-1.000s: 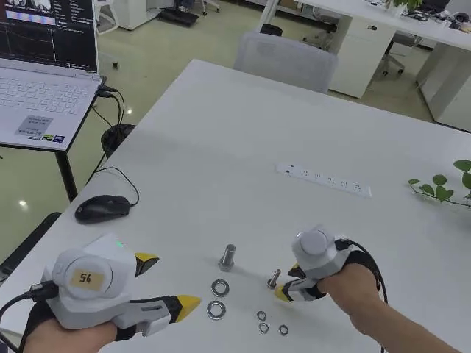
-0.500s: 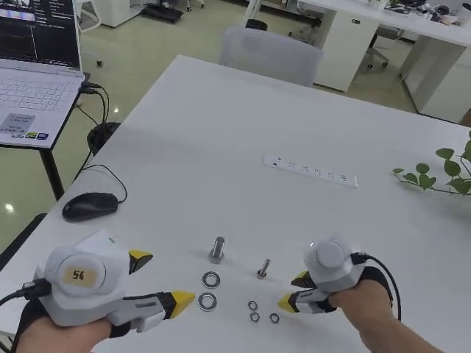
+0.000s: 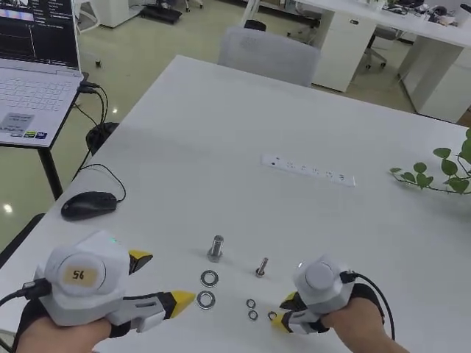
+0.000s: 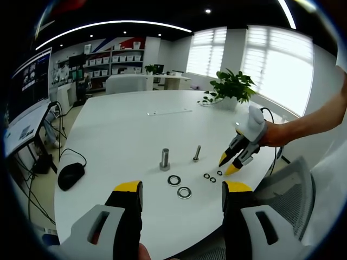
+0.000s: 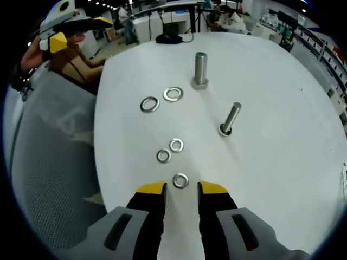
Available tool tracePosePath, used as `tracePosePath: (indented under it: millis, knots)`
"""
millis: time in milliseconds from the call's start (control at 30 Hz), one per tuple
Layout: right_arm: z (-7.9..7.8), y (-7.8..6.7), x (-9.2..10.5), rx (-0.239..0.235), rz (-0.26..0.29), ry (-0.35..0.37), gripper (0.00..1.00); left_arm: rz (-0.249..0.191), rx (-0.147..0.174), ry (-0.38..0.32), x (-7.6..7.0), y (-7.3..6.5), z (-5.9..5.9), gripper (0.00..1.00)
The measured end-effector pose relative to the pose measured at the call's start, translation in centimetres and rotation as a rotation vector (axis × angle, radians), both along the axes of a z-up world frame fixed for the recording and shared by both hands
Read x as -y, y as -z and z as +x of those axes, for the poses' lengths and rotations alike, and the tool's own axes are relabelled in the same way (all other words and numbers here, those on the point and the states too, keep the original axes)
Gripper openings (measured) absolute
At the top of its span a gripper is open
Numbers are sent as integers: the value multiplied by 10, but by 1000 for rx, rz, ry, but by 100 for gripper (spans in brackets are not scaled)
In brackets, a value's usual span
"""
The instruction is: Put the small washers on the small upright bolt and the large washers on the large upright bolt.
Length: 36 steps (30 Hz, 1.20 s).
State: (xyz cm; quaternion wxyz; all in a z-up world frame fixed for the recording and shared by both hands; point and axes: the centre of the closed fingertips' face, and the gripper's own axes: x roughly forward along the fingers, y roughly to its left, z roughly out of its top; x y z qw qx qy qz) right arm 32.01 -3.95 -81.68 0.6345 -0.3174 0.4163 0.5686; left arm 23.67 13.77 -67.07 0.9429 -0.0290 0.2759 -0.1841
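The large upright bolt [image 3: 215,248] and the small upright bolt [image 3: 261,267] stand near the table's front edge. Two large washers [image 3: 209,278] lie flat in front of the large bolt. Three small washers [image 3: 251,303] lie in front of the small bolt. My right gripper [image 3: 282,312] is low over the table, open a little. In the right gripper view, the nearest small washer [image 5: 180,180] lies just ahead of the gap between its tips [image 5: 181,189]. My left gripper [image 3: 163,278] is open wide and holds nothing, left of the large washers [image 4: 184,192].
A white power strip [image 3: 307,170] lies across the middle of the table [image 3: 221,147]. A black mouse [image 3: 90,205] sits at the left edge, its cable running off the side. A laptop [image 3: 33,66] is on a separate stand at left. Plant leaves [image 3: 445,173] reach in at right.
My right gripper has drawn back from beside the small bolt, toward me and down to the nearest small washer. The left gripper has stayed put. The head camera has shifted.
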Motion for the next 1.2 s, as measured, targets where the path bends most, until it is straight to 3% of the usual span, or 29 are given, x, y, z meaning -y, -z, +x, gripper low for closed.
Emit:
tracePosePath:
  millis: [133,333,700,1200]
  knots:
    - [-3,7,0,4,-28,-29,24,0,0,-2,0,0,0,59]
    - [1,7,-3,73,-25,-77,19,-3,4,-4,-1,-1,2,58]
    - [0,8,-4,91,-55,-114,15,-9,7,12,8,-1,5,58]
    - [0,7,-1,91,-25,2,13,-3,19,4,3,-6,4,58]
